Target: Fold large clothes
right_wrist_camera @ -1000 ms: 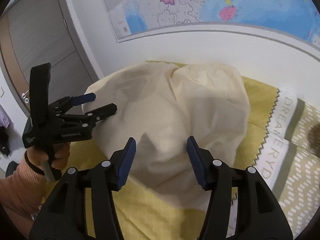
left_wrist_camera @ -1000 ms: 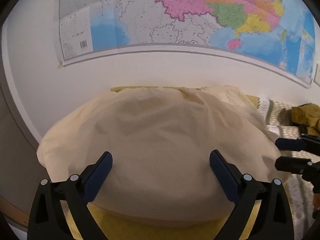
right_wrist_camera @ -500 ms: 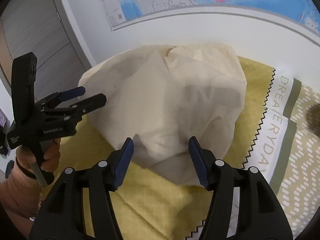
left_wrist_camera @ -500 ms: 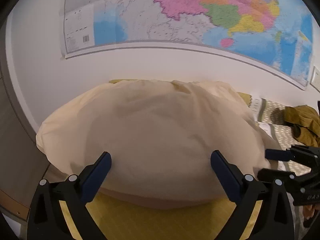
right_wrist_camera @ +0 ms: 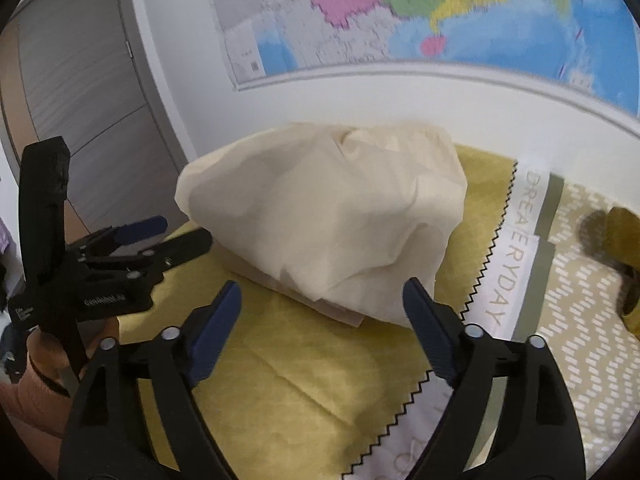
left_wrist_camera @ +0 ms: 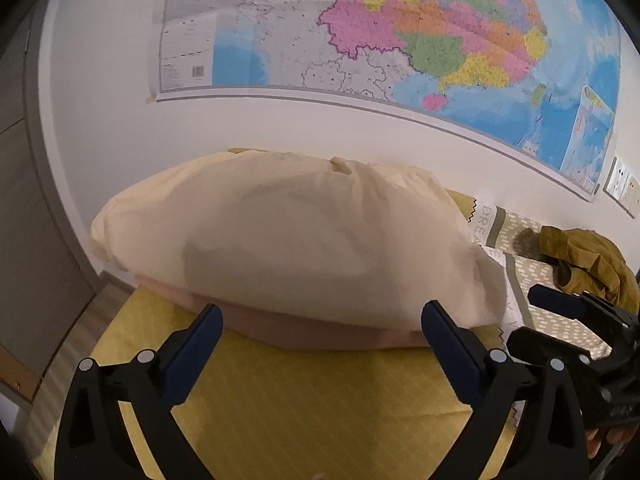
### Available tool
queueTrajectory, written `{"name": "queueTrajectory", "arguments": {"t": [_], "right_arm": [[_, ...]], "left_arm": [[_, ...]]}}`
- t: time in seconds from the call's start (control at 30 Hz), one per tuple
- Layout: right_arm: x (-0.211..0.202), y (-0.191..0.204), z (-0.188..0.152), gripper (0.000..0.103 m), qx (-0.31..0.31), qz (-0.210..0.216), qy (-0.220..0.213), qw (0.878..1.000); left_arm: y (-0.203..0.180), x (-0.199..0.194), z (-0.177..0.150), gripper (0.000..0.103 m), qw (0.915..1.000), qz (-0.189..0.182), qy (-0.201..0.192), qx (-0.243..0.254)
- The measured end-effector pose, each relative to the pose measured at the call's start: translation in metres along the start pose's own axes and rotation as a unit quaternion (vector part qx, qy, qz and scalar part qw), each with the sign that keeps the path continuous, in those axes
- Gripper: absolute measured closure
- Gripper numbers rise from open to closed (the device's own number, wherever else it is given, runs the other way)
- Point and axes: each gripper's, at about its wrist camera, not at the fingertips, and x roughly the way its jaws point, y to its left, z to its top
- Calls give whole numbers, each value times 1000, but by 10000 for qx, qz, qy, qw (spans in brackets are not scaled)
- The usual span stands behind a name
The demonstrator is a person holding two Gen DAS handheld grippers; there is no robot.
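A cream garment (left_wrist_camera: 288,240) lies folded in a puffy bundle on a yellow bedspread (left_wrist_camera: 304,400), near the wall; it also shows in the right wrist view (right_wrist_camera: 336,216). My left gripper (left_wrist_camera: 320,336) is open and empty, just in front of the bundle's near edge. My right gripper (right_wrist_camera: 322,320) is open and empty, also just short of the bundle. Each gripper shows in the other's view: the right one (left_wrist_camera: 536,312) at the right, the left one (right_wrist_camera: 160,236) at the left.
A map (left_wrist_camera: 400,32) hangs on the white wall behind the bed. An olive jacket (left_wrist_camera: 588,260) lies on a patterned cover (right_wrist_camera: 580,320) to the right. A grey door (right_wrist_camera: 80,100) stands at the left.
Both grippers have pulled back from the cream bundle, which now lies farther ahead with more yellow bedspread showing in front. Both grippers stay open.
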Motion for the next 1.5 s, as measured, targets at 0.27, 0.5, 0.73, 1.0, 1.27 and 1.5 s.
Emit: {"name": "queueTrajectory", "arguments": {"t": [0.27, 0.5, 0.73, 1.0, 1.27, 1.5], "right_arm": [[-31, 23, -11, 9, -310, -205, -350, 9987], [-43, 29, -23, 6, -327, -212, -402, 9984], [-54, 33, -29, 6, -293, -242, -498, 9980], [-59, 38, -34, 6, -330, -289, -524, 9977], [-63, 43, -37, 6, -372, -303, -539, 9974], [-68, 44, -38, 6, -329, -305, -589, 9973]], "left_arm": [[-9, -36, -15, 7, 9992, 274, -269, -135], [-14, -58, -23, 7, 9978, 500, -433, -83], [-19, -69, -31, 7, 9968, 611, -512, -61], [-25, -78, -38, 7, 9958, 733, -544, 7], [-28, -82, -40, 7, 9951, 830, -539, 51], [-32, -88, -42, 7, 9948, 827, -581, 121]]}}
